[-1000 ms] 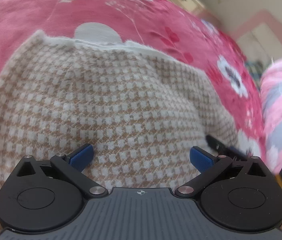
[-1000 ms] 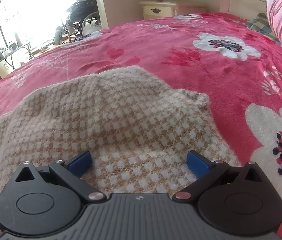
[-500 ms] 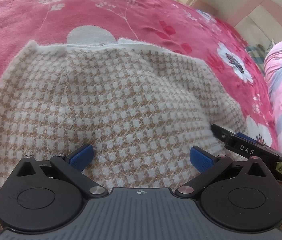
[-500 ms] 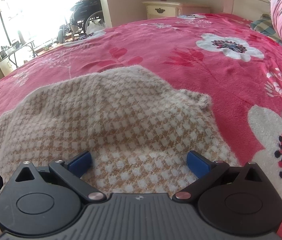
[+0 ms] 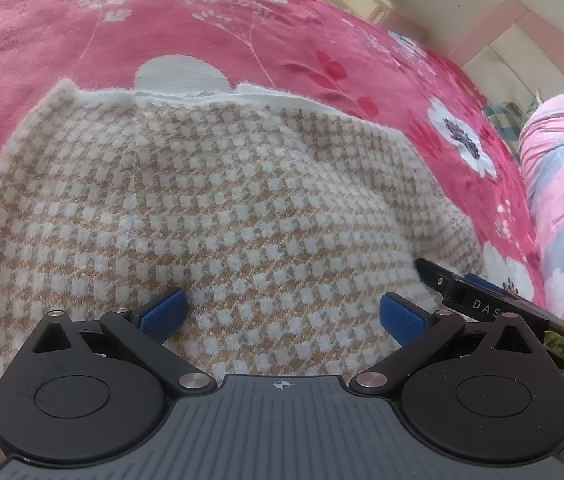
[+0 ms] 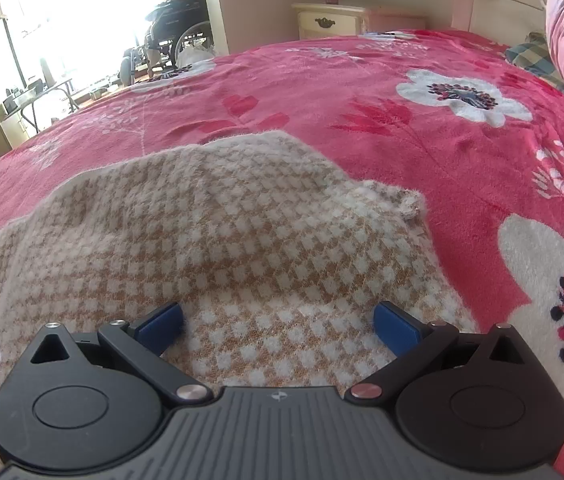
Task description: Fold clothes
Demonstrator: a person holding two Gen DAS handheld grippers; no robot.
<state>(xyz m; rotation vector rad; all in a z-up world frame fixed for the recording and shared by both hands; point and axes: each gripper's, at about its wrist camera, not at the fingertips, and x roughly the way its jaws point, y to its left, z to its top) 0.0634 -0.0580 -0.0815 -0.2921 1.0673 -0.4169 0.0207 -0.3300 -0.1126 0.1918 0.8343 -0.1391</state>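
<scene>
Left wrist view is showing the left gripper (image 5: 280,314) hanging with jaws spread wide over the checked sweater (image 5: 210,200), which is lying on the red floral blanket (image 5: 202,36); right gripper (image 6: 278,322) is likewise gaping, gripping nothing, above the same sweater (image 6: 242,236).

Both grippers spread wide, side by side, holding nothing.

The left gripper (image 5: 281,314) has its 2 blue pads (image 5: 162,315) far apart with nothing clamped between them. The right gripper (image 6: 278,322) is spread just as wide, its 2 blue pads (image 6: 397,328) likewise gripping nothing. In the left wrist view, the black body of the right gripper shows at the lower right edge, just beside the left one, a green light lit on it.
</scene>
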